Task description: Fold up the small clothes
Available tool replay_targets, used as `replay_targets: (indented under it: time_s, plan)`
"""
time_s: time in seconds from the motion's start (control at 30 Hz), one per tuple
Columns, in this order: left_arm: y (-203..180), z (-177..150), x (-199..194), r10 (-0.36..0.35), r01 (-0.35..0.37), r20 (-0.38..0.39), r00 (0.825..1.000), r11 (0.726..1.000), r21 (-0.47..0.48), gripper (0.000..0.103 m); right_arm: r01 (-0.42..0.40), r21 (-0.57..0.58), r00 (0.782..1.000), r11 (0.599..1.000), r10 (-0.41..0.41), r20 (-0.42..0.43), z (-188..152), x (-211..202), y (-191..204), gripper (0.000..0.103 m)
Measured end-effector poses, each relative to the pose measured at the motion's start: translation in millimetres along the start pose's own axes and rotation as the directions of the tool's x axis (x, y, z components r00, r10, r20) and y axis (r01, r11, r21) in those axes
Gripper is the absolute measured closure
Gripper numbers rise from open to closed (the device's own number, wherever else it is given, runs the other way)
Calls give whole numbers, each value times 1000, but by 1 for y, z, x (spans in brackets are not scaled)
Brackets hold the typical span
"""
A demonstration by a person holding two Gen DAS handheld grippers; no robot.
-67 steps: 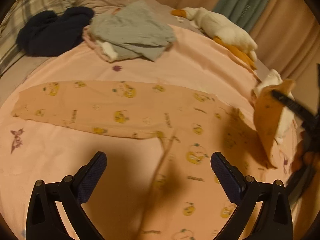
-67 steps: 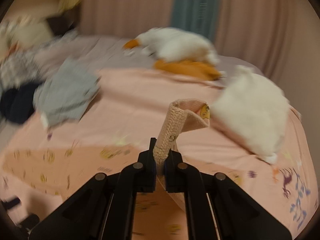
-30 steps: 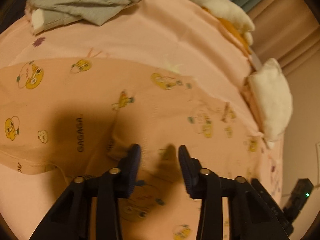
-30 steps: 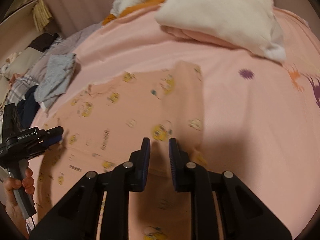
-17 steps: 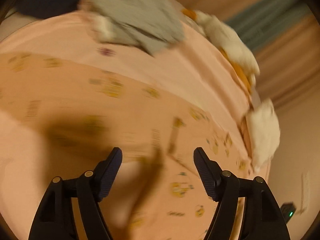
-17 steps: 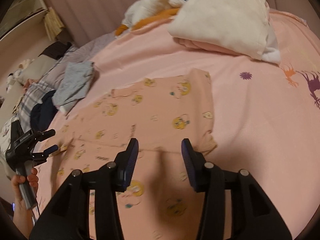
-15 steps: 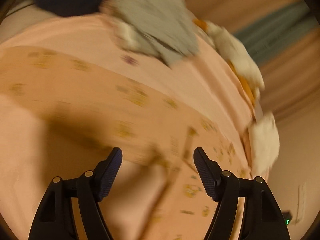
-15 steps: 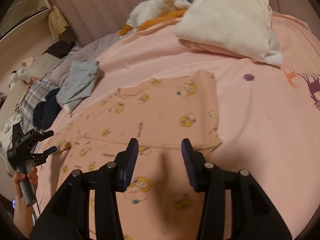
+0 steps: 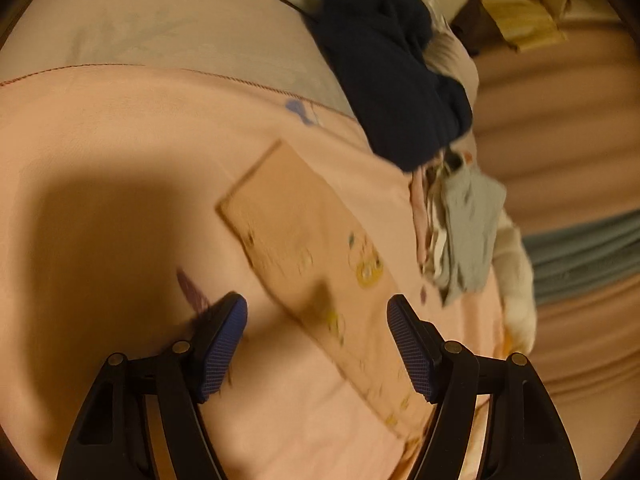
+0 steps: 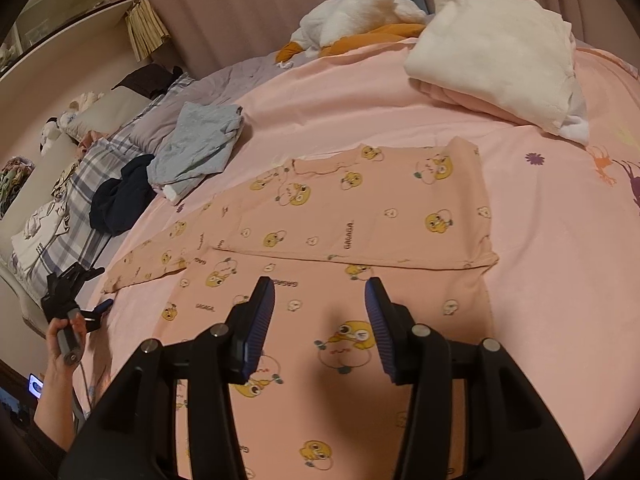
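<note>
pink printed top [image 10: 360, 216], one sleeve [image 9: 304, 240] unfolded: runs far-left from left gripper [image 9: 318, 344], the nearer one. left and right gripper [image 10: 320, 320] spread, empty.

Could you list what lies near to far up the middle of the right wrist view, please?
Right gripper with jaws apart → chick-print pyjama top → bare pink sheet → white and orange plush toy → curtain.
</note>
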State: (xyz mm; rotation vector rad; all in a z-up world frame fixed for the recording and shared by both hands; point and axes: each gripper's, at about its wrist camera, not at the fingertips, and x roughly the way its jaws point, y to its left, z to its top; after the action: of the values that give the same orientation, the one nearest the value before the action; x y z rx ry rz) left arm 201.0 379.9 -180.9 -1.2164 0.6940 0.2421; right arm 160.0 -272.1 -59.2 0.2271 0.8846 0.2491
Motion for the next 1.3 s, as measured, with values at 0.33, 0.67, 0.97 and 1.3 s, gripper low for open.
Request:
replay_targets:
  time_s: [0.33, 0.67, 0.97, 1.3]
  plan:
    - [-1, 27, 15, 99, -101, 64, 993, 994, 36, 90, 6, -7, 1000, 1000, -6, -26, -6, 11, 9, 55]
    - [-113, -20, -18, 60, -85, 76, 995, 916, 391, 98, -18, 52, 1000, 998, 19, -12, -12, 5, -8, 55]
    - [-255, -144, -5, -45, 83, -74, 996, 747, 660, 98, -49, 125, 999, 991, 46, 27, -22, -15, -36, 55]
    - [-313, -316, 73, 66, 143, -215, 974, 556, 819, 98, -36, 210, 998, 977, 23, 62, -33, -31, -84, 55]
